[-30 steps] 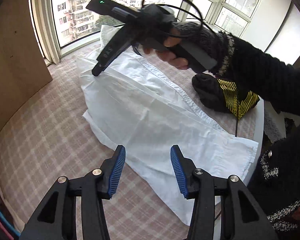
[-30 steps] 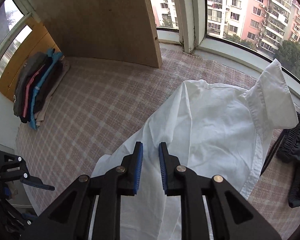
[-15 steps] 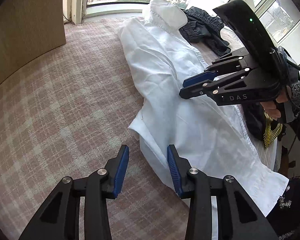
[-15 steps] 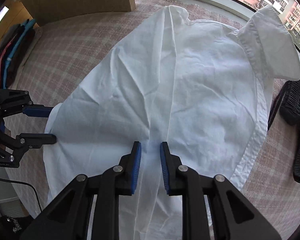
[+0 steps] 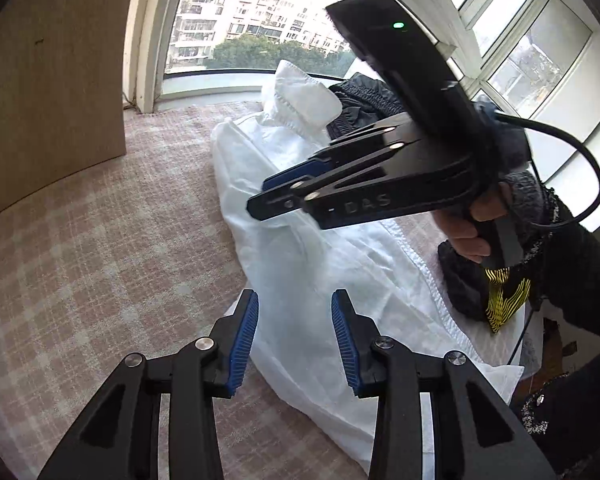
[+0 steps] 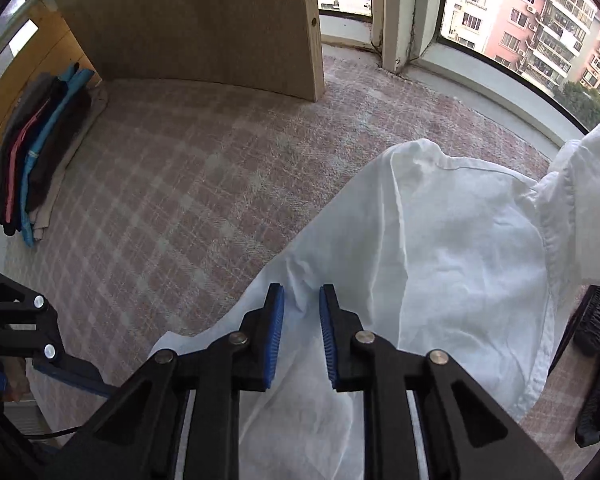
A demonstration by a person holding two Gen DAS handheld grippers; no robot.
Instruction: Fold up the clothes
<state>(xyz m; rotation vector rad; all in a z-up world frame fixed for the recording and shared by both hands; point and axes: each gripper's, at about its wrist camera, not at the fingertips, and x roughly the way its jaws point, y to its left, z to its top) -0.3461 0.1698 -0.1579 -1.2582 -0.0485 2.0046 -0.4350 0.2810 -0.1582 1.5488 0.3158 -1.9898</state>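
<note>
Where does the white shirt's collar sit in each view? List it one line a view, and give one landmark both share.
Left wrist view: the collar stands up at upper centre, below the window.
Right wrist view: the collar is at the right edge, raised.
Shared landmark: the wooden panel standing on the checked cover.

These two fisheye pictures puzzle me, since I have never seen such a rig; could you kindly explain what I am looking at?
No robot here: a person holds a pistol-grip tool in each hand, each with two black fingers carrying blue ribbed pads and a camera looking along them. One picture looks out from the left gripper, the other from the right gripper; each tool also appears in the other's view. A crumpled white collared shirt lies on the pink checked cloth surface, beside a folded stack of clothes and a dark garment. The left jaws stand apart; the right jaws are closing, gripping nothing yet.
</note>
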